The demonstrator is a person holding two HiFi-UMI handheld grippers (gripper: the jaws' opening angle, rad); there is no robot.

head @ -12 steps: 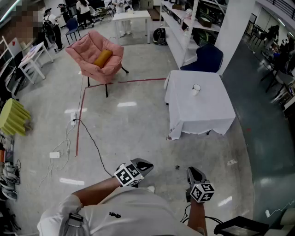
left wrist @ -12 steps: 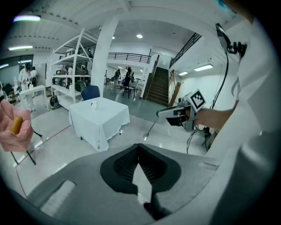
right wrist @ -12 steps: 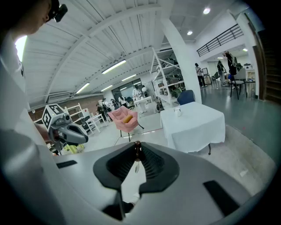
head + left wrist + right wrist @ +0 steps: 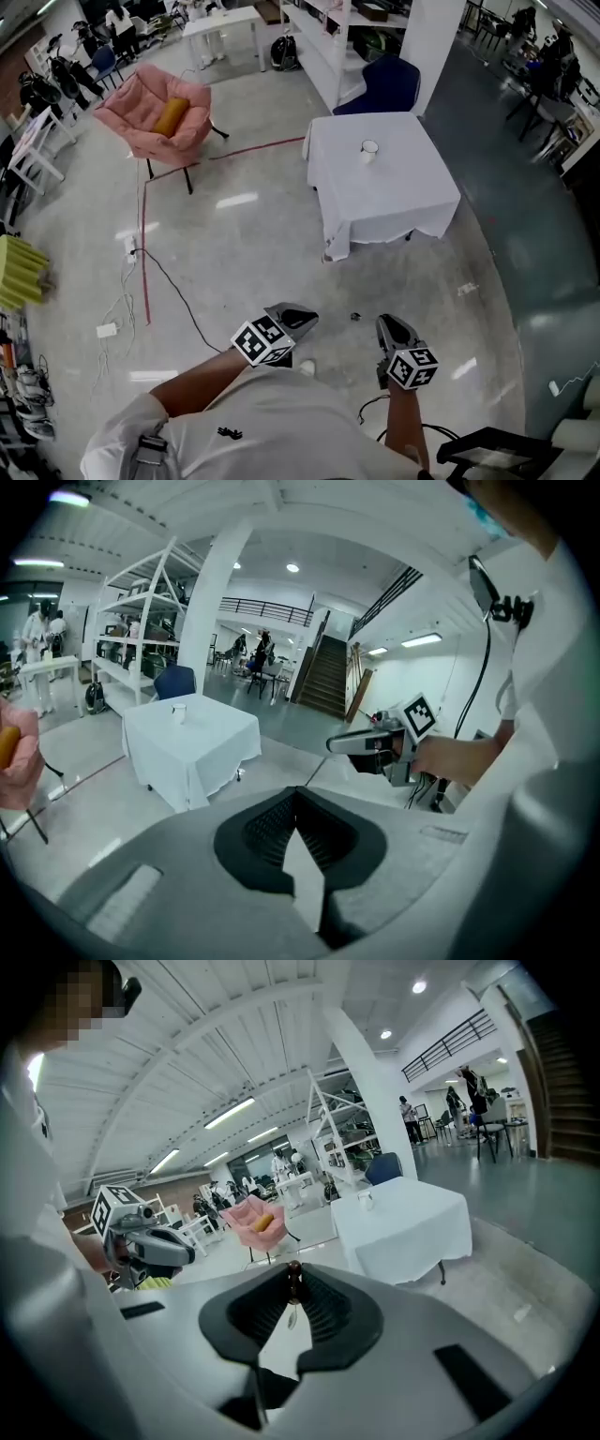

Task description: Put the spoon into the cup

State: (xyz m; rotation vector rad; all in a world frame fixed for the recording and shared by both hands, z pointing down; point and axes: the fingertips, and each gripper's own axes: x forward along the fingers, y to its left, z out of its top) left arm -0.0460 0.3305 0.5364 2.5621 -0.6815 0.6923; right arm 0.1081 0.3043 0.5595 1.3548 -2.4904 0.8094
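A small white cup [image 4: 369, 149] stands on a table with a white cloth [image 4: 384, 197], a few steps ahead of me across the floor; it also shows as the cup [image 4: 179, 711] and the cup [image 4: 366, 1201]. My right gripper [image 4: 386, 324] is held low in front of my body, far from the table. In its own view the right gripper [image 4: 293, 1272] is shut on a thin spoon [image 4: 292, 1315] with a brown end, which runs between the pads. My left gripper [image 4: 306, 319], beside it, has its jaws together in the left gripper view [image 4: 297, 795] with nothing between them.
A pink armchair [image 4: 155, 117] with an orange cushion stands at the far left. A black cable [image 4: 178, 291] and a red tape line [image 4: 143, 244] cross the floor on the left. A blue chair [image 4: 389, 84] and white shelves [image 4: 323, 37] stand behind the table.
The table and armchair have shifted left and slightly up in the head view, and the table looks a little nearer. Both grippers keep the same pose in front of my body.
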